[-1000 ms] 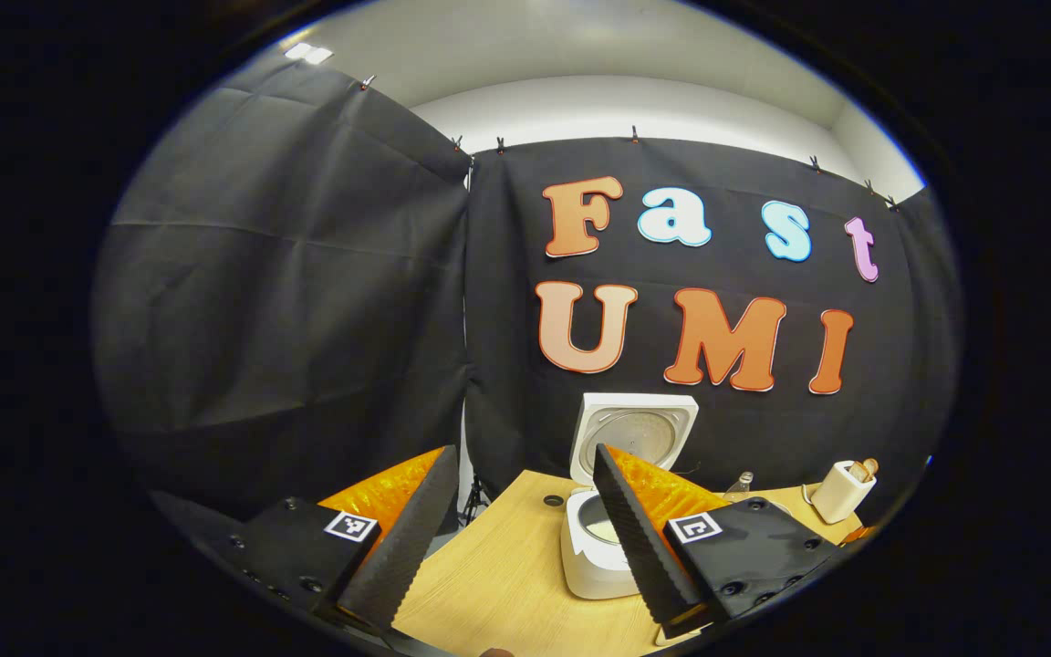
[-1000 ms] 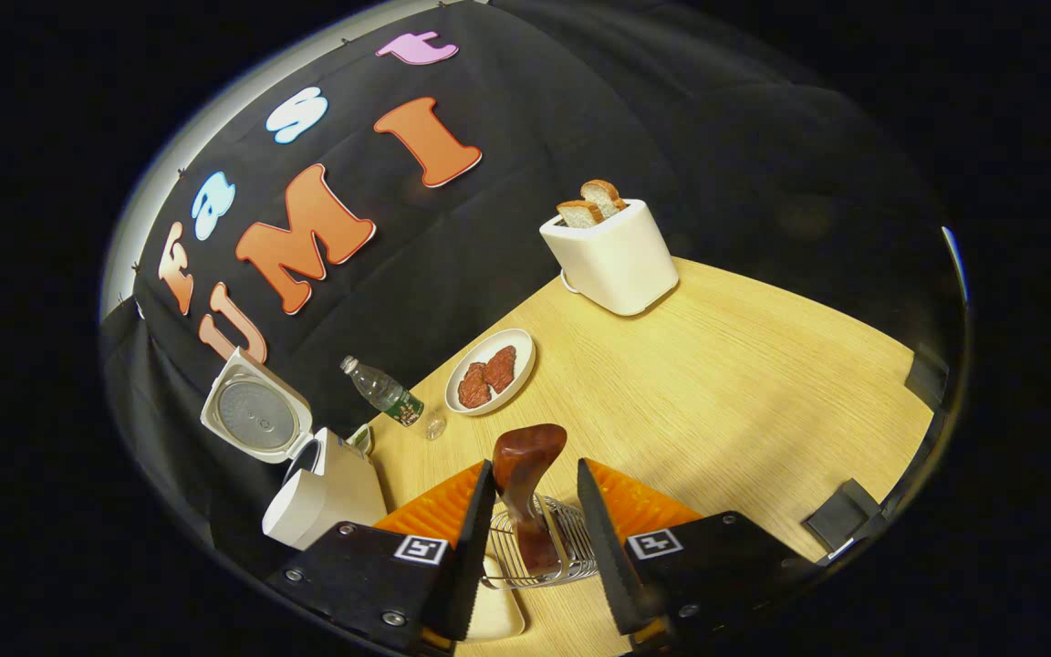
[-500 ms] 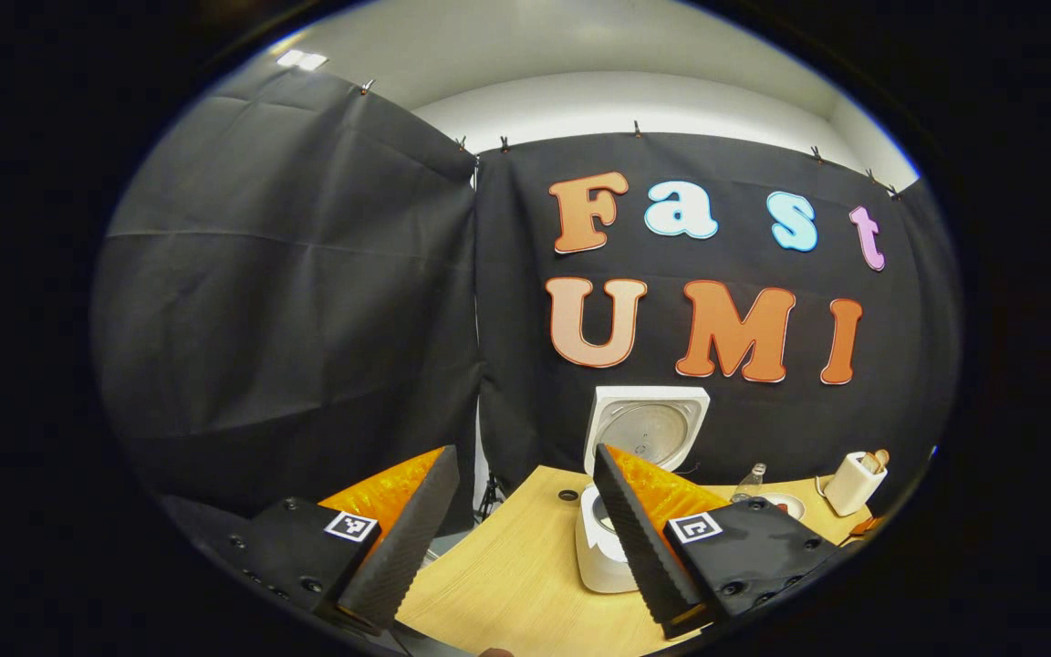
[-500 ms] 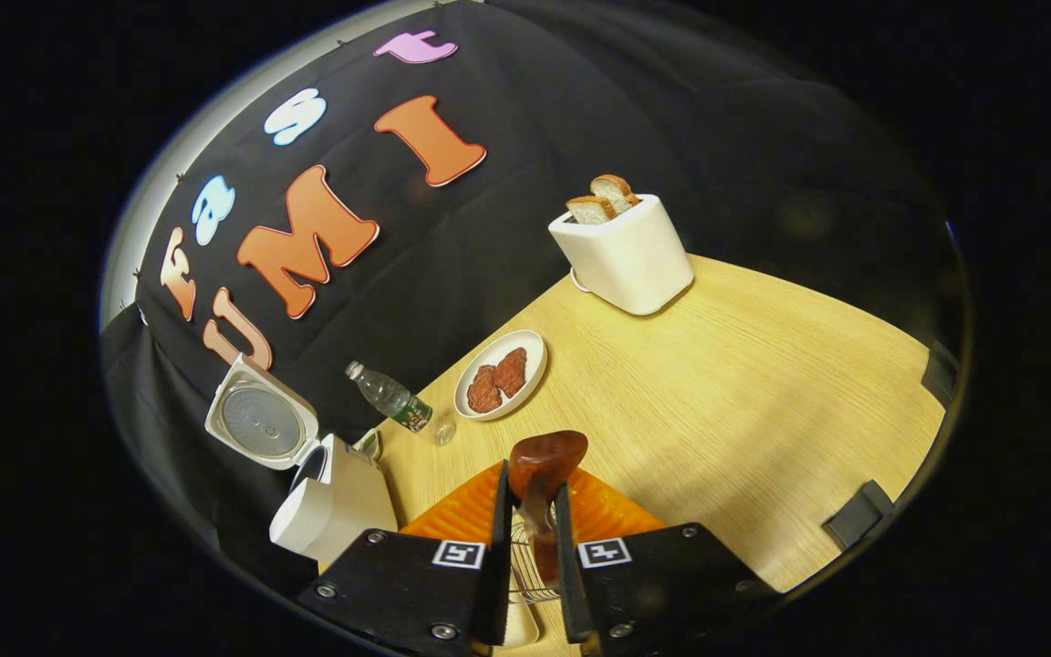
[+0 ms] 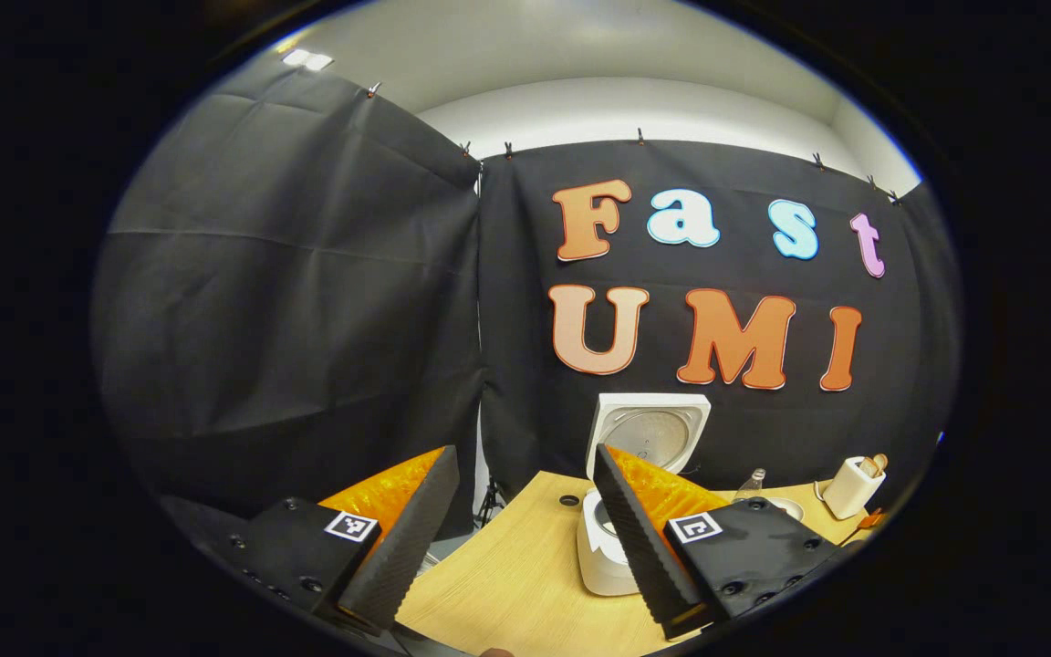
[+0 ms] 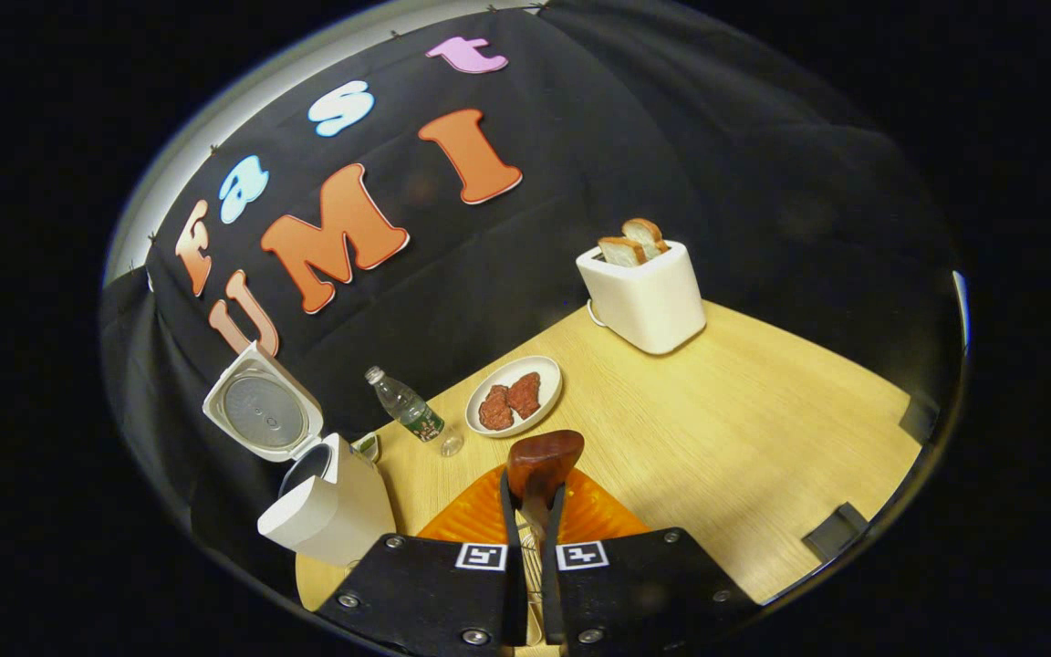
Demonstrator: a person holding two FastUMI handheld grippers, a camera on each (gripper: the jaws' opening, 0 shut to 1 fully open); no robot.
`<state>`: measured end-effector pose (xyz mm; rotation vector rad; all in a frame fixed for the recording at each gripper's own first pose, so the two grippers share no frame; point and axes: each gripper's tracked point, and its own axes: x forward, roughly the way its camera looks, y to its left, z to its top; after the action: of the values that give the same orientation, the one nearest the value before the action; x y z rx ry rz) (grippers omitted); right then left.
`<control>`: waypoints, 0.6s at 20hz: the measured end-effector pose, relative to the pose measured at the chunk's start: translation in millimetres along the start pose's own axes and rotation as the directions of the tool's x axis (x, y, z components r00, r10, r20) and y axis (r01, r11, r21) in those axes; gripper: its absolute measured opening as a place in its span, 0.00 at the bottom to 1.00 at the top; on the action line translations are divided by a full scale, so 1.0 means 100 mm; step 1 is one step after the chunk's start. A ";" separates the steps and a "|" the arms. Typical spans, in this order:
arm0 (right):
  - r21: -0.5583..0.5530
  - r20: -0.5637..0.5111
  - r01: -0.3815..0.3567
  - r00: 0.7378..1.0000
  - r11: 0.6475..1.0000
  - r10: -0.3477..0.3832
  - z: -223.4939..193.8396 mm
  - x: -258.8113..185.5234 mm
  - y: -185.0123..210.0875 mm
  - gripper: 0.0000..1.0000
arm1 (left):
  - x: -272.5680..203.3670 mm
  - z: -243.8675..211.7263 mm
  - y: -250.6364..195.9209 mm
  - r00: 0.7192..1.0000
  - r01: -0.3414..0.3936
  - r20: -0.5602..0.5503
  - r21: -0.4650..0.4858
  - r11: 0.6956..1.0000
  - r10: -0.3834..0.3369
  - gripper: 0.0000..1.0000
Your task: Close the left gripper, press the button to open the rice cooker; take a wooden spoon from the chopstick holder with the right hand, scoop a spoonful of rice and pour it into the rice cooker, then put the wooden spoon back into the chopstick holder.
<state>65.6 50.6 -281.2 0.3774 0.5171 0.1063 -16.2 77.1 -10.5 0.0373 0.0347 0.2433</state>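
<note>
The white rice cooker (image 6: 329, 506) stands at the table's left end with its lid (image 6: 261, 415) swung up and the pot open. My right gripper (image 6: 535, 488) is shut on the neck of the brown wooden spoon (image 6: 542, 454), whose bowl sticks out just past the fingertips. Wire of the chopstick holder (image 6: 533, 558) peeks through the narrow slit between the fingers. In the left gripper view, my left gripper (image 5: 522, 452) hovers open and holds nothing, well short of the rice cooker (image 5: 600, 557) and its raised lid (image 5: 651, 429).
A plate (image 6: 546, 381) with two pieces of meat and a plastic bottle (image 6: 409, 415) sit behind the spoon. A white toaster (image 6: 644, 297) with bread stands at the back. Bare wooden table (image 6: 744, 429) spreads to the right, with a black clamp (image 6: 831, 531) on its edge.
The right gripper's fingers have come together on the spoon's neck, from wide open a second ago. The left gripper has stayed open and barely shifted.
</note>
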 end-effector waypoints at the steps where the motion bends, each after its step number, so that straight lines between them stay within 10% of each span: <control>1: -0.017 0.023 -0.008 1.000 1.000 0.008 0.10 -0.09 0.06 0.06 | 0.00 -0.03 0.02 1.000 0.004 -0.002 -0.004 1.000 -0.004 1.00; 12: -0.177 0.070 -0.212 0.971 0.961 0.227 0.12 -0.78 1.30 0.06 | 0.10 -0.04 0.07 0.998 0.064 -0.005 -0.006 0.998 -0.064 1.00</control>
<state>3.1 152.3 -186.1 0.2714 0.3731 0.3448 -8.2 86.6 -14.2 0.0301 0.0404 0.1791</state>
